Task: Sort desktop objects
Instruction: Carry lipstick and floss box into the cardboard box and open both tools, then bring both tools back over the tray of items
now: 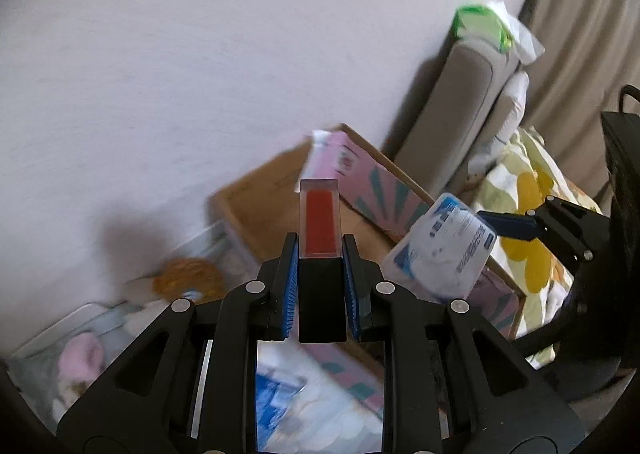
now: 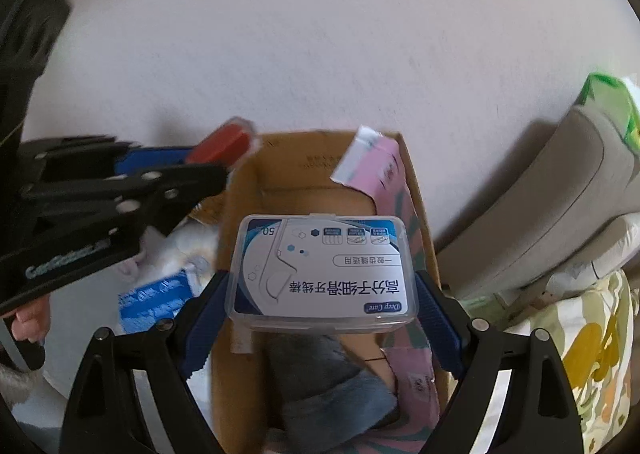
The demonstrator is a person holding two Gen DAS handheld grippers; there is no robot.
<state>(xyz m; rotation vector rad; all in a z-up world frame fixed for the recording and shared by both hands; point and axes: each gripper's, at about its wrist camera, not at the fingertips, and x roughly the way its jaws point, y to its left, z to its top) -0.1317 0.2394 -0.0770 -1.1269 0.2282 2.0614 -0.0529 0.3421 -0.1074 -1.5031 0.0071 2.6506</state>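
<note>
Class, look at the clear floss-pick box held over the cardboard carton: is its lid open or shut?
Shut. The floss-pick box shows its labelled lid lying flat and flush on the base, clamped by the right hand-held gripper above the cardboard carton.

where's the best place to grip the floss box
Across its two short ends, as the right gripper does now: the floss box is flat and rectangular, so its straight end walls meet the fingers squarely. Come from the near long edge, label up.

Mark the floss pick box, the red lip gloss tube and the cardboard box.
floss pick box [image 2: 324,274]: right wrist view, on its label.
red lip gloss tube [image 1: 320,222]: left wrist view, on the red section.
cardboard box [image 2: 304,162]: right wrist view, on its far inner wall.
</note>
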